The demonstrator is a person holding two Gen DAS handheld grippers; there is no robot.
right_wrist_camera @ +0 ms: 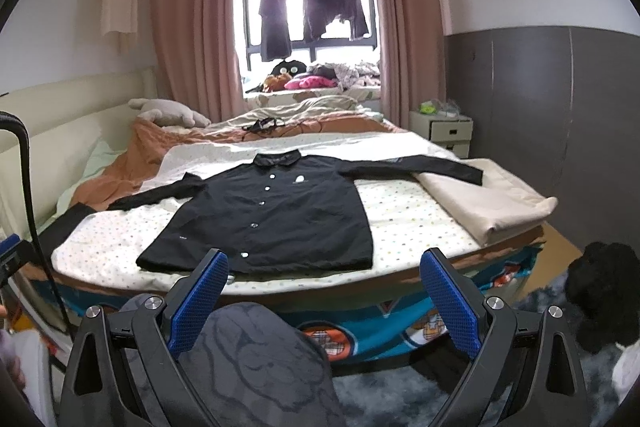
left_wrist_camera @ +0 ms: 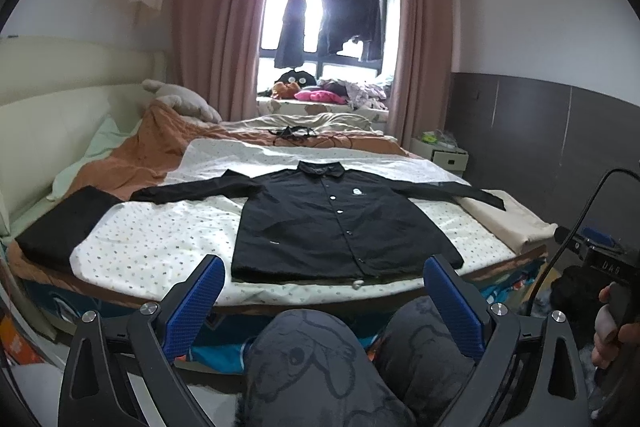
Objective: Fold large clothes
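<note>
A black button-up shirt (left_wrist_camera: 328, 223) lies flat and face up on the dotted sheet of the bed (left_wrist_camera: 160, 247), sleeves spread out to both sides, collar toward the window. The right wrist view has the same shirt (right_wrist_camera: 272, 215) with its hem near the bed's front edge. My left gripper (left_wrist_camera: 324, 275) stands open, short of the hem, with nothing between its blue pads (left_wrist_camera: 200, 307). My right gripper (right_wrist_camera: 324, 267) is also open and empty, held back from the bed over the person's knees (right_wrist_camera: 256, 359).
A folded black garment (left_wrist_camera: 68, 227) lies at the bed's left corner, a folded beige cloth (left_wrist_camera: 508, 223) at its right corner. An orange blanket (left_wrist_camera: 152, 155), cables and plush toys lie further back. A white nightstand (right_wrist_camera: 444, 129) stands right. A dark furry thing (right_wrist_camera: 600, 287) sits on the floor.
</note>
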